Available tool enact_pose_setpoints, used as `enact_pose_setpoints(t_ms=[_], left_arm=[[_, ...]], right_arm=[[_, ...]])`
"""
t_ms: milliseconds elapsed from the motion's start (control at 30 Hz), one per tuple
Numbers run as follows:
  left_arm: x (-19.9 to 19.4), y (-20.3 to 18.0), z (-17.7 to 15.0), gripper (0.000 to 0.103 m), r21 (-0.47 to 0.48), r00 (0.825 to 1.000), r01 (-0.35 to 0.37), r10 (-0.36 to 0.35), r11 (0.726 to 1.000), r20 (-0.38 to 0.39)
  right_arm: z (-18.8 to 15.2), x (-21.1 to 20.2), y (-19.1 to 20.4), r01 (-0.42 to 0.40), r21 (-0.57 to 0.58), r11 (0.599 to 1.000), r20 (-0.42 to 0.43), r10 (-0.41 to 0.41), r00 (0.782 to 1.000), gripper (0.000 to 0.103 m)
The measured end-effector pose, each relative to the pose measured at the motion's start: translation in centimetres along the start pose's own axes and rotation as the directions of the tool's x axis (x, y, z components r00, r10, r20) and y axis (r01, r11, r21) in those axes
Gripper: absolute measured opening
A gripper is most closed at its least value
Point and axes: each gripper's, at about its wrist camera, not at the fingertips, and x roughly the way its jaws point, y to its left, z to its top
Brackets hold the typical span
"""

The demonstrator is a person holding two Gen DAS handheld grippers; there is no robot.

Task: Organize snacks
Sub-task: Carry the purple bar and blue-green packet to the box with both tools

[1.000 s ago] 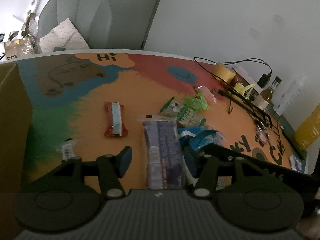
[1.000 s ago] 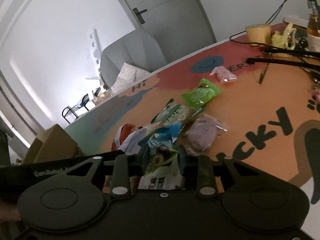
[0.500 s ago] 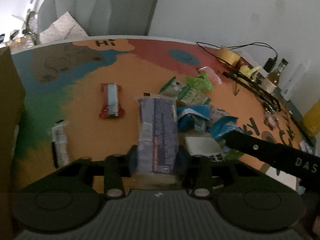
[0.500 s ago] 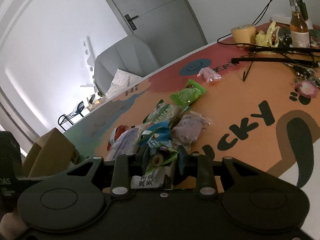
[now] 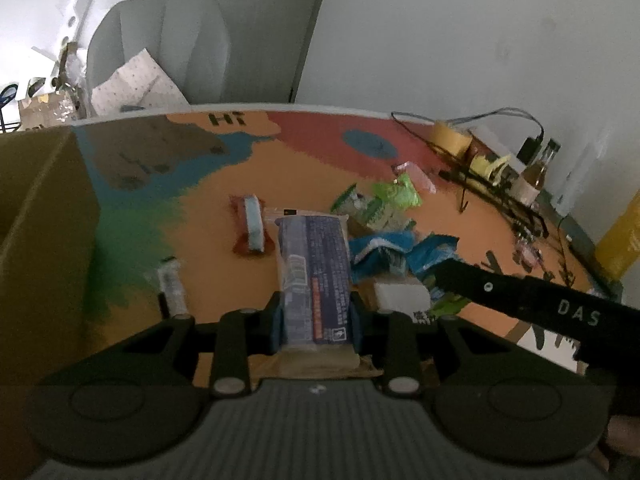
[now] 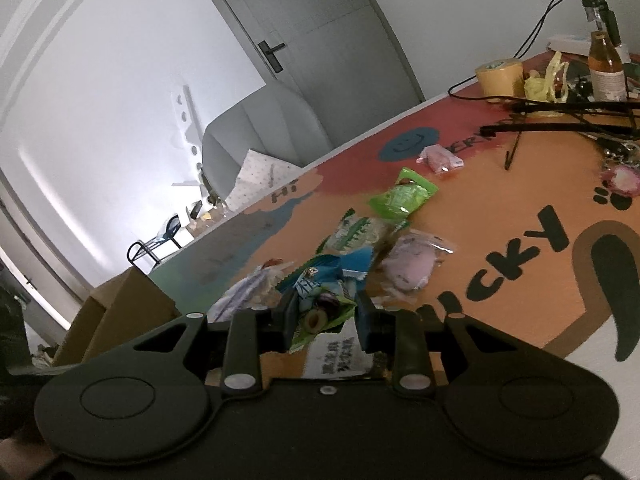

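Blue-wrapped pack [image 5: 314, 276] now sitting clamped in the left tool [image 5: 316, 320], jaws just closing on it, lifting clear near the table [image 5: 208, 208] front edge. Right tool [image 6: 323, 322] gripping a green packet [image 6: 320, 320]. Likely heading for the box [image 5: 40, 216] at left.

My left gripper [image 5: 316, 322] has just been closing on a long blue-and-purple snack pack [image 5: 314, 276], which sits lengthwise between the pads. My right gripper [image 6: 324, 322] pinches a green and white pouch [image 6: 320, 322]. On the table near them lie blue wrappers [image 5: 384, 250]; farther off are a bright green packet [image 6: 402, 197] and a pink one [image 6: 440, 159]. A red bar with a blue stripe [image 5: 252, 230] lies left of the pile, and a small clear packet [image 5: 172, 286] lies nearer, further left.
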Motion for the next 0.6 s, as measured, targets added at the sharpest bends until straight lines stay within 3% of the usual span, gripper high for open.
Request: enact_pose_setpoints(t_ms=[600], left_arm=[[-5.7, 3.3, 2.1, 0.031, -0.03, 0.993, -0.016, 0.019, 0.999, 0.119]], right_arm=[[1.1, -0.2, 5.1, -0.048, -0.027, 0.998, 0.044, 0.049, 0.998, 0.028]])
